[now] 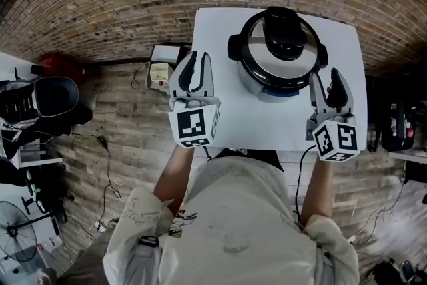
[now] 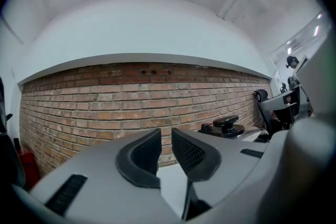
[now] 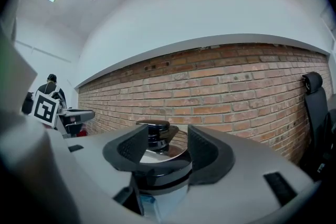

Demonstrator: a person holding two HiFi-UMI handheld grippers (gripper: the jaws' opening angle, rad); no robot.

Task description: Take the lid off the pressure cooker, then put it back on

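The pressure cooker (image 1: 280, 62) stands at the back of the white table (image 1: 220, 118), its steel lid on and the black lid handle (image 1: 285, 35) on top. My left gripper (image 1: 197, 67) hovers at the table's left edge, well to the left of the cooker, jaws a narrow gap apart with nothing between them (image 2: 166, 137). The cooker (image 2: 227, 126) shows off to its right. My right gripper (image 1: 328, 84) is just in front of the cooker's right side. Its jaws (image 3: 168, 139) stand apart and empty, with the lid (image 3: 157, 159) and handle (image 3: 156, 131) beyond them.
A brick wall runs behind the table. On the wooden floor to the left lie a white box (image 1: 162, 70), a red object (image 1: 59, 65), a black chair (image 1: 53, 100) and cables. Black equipment (image 1: 399, 120) stands right of the table.
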